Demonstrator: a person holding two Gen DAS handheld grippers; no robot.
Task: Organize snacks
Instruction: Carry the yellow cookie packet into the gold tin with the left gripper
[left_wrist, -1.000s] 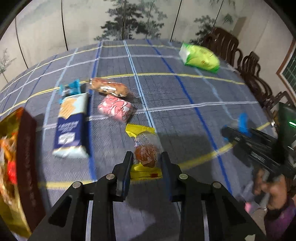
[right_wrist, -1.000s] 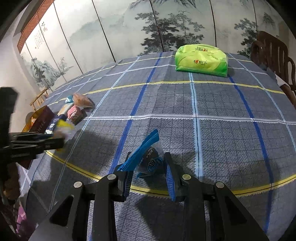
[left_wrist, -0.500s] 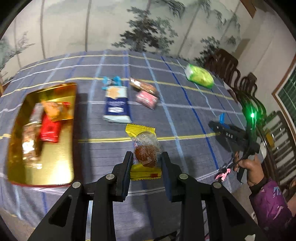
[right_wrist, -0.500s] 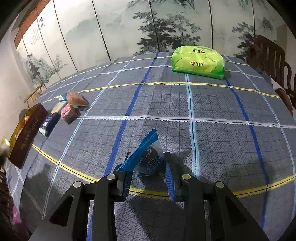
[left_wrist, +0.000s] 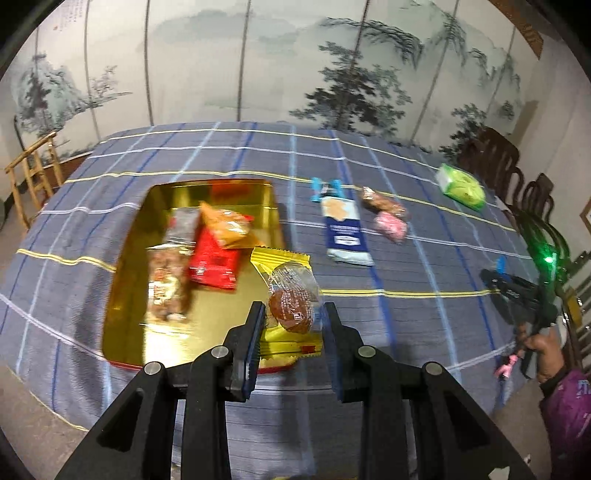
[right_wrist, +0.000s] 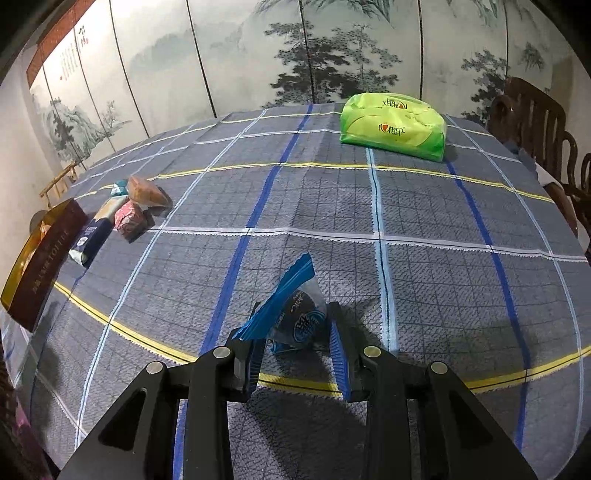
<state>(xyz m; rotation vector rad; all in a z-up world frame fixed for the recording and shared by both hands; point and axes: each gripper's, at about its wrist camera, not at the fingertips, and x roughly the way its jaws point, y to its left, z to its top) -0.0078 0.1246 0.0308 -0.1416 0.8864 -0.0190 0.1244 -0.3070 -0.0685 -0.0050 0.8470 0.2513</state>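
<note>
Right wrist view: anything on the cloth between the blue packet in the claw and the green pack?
Nothing. In the right wrist view the tablecloth between the blue packet and the green pack is bare; the other snacks lie far left.

Snack packets (left_wrist: 207, 254) lie in the tin (left_wrist: 155, 347) (left), others (left_wrist: 345, 230) on the tablecloth (left_wrist: 424, 266) right.

The gold tray (left_wrist: 122, 325) has bare floor at its near right — red packet (left_wrist: 214, 258) and nut packet (left_wrist: 166, 280) crowd its left. Open cloth-covered surface (right_wrist: 424, 206) lies between the snack cluster (right_wrist: 129, 218) and green pack (right_wrist: 395, 125).
</note>
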